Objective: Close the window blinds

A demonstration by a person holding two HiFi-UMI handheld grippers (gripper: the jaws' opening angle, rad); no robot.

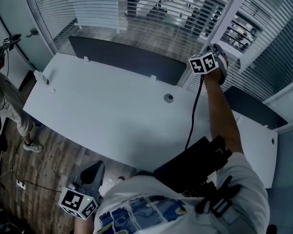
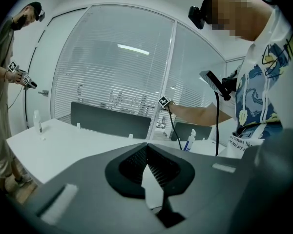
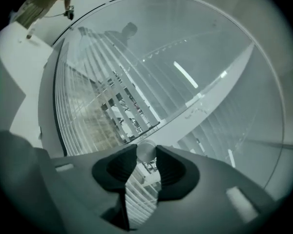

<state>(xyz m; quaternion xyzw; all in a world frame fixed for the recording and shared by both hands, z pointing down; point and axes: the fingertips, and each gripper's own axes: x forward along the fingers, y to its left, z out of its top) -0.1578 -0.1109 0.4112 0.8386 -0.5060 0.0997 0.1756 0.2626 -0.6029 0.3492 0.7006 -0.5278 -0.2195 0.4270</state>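
R. tongs (image 3: 146, 156), raised at window frame (image 1: 230, 17) beyond bench (image 1: 112, 116), are clamped on round blind knob (image 3: 146, 149). Blinds (image 3: 83, 106) are shown w/ slats partly open. L. tongs (image 2: 147, 149) are held low, closed, empty.

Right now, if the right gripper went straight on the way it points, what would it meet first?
The round knob, which the right gripper pinches between its fingertips. Straight behind it stands the glass partition with its blinds; how close is unclear.
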